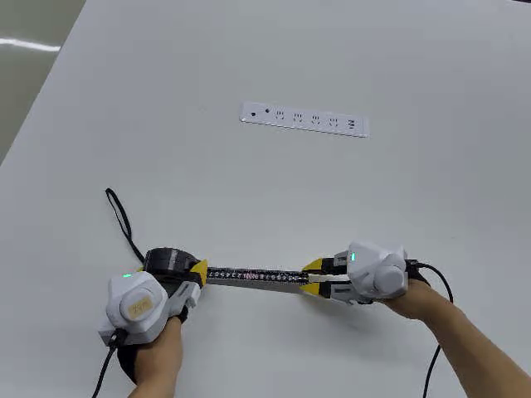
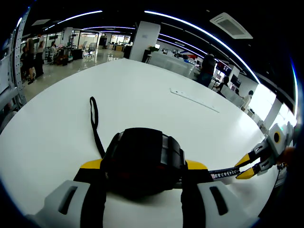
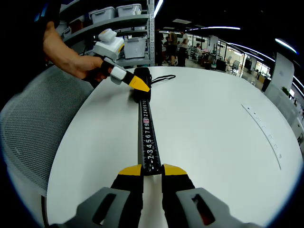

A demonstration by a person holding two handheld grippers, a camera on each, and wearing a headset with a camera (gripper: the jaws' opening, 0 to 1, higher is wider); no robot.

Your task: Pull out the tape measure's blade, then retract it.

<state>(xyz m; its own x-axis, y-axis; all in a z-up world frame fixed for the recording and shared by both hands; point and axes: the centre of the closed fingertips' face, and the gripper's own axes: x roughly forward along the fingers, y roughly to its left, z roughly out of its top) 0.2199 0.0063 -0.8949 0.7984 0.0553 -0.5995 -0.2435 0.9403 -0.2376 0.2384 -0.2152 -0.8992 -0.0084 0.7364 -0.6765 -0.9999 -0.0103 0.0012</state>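
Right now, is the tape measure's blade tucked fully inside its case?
No, the blade runs out of the case to the right gripper, whose jaws are shut on its end.

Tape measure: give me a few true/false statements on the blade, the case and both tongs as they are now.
1. The blade is drawn out and runs from the tape measure case to the right tongs. True.
2. The left tongs are open and clear of the case. False: they are shut on the case, one jaw on each side.
3. The right tongs pinch the blade's free end. True.
4. The power strip lies between the two tongs. False: it lies farther back on the table, beyond the blade.
5. The strap is looped round the right tongs. False: it trails from the case, on the side away from the blade.
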